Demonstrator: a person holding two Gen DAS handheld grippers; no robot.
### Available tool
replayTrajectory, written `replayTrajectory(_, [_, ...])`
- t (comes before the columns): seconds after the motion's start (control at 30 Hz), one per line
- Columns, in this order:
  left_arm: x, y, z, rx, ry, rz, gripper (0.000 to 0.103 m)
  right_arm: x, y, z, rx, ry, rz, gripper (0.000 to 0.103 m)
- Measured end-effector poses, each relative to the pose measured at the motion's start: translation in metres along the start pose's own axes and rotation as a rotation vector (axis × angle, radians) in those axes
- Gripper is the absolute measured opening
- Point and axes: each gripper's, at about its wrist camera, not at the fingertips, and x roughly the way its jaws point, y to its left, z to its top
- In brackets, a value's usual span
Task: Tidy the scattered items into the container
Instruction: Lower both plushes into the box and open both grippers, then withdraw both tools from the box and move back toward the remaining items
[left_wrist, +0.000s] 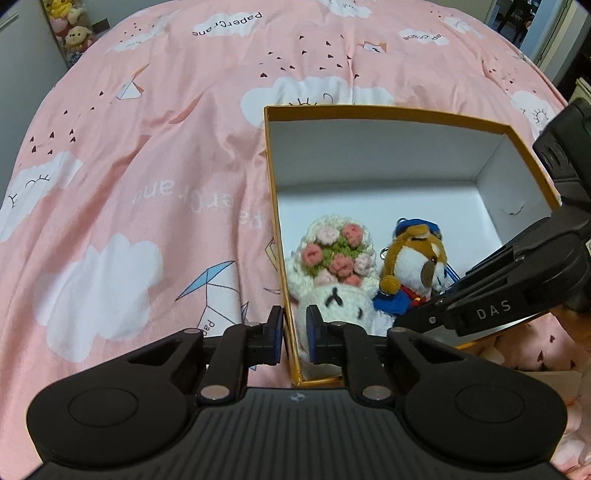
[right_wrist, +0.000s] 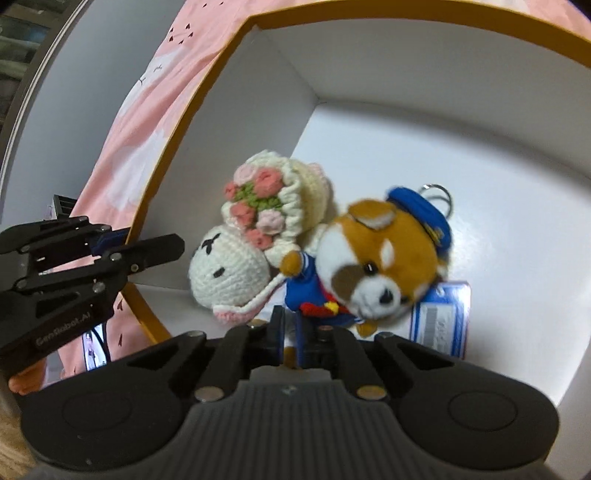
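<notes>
An open box with orange rim and white inside lies on the bed. Inside it lie a white crochet doll with a pink flower cap and a brown-and-white plush dog keychain in blue cap and jacket. My left gripper straddles the box's left wall, one finger on each side, nearly closed on it. My right gripper is inside the box, closed on the dog's lower part. It appears in the left wrist view as a black body over the box's right side.
A pink bedcover with clouds and paper cranes spreads around the box. Plush toys sit on a shelf at the far left. A blue-and-white tag lies by the dog. The left gripper shows in the right wrist view.
</notes>
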Motion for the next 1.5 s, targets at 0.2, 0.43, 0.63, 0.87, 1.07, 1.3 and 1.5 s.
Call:
replayTrajectory(0.2, [0.002,0.002,-0.003,-0.014,-0.006,0.004,0.008,-0.013,0.007,-0.007,-0.046,-0.037,-0.052,0.012])
replayTrajectory(0.43, [0.0,0.002,-0.007,-0.02,-0.021,0.007,0.008,-0.077,0.011,-0.042,-0.149,-0.228,-0.203,0.041])
replayTrajectory(0.63, [-0.001,0.001,-0.008,-0.022,-0.03,0.016,0.008,-0.15,-0.004,-0.087,-0.201,-0.462,-0.429,0.048])
replayTrajectory(0.87, [-0.003,-0.001,-0.01,-0.034,-0.033,0.024,0.008,-0.164,-0.043,-0.107,-0.094,-0.493,-0.521,0.055])
replayTrajectory(1.07, [-0.006,-0.006,-0.016,-0.039,-0.039,0.034,0.009,-0.138,-0.065,-0.115,-0.025,-0.43,-0.495,0.028])
replayTrajectory(1.3, [-0.009,-0.012,-0.02,-0.039,-0.038,0.033,0.009,-0.138,-0.064,-0.122,0.002,-0.421,-0.497,0.011])
replayTrajectory(1.5, [-0.012,-0.014,-0.025,-0.022,-0.039,0.03,0.01,-0.142,-0.063,-0.128,-0.006,-0.418,-0.506,0.011])
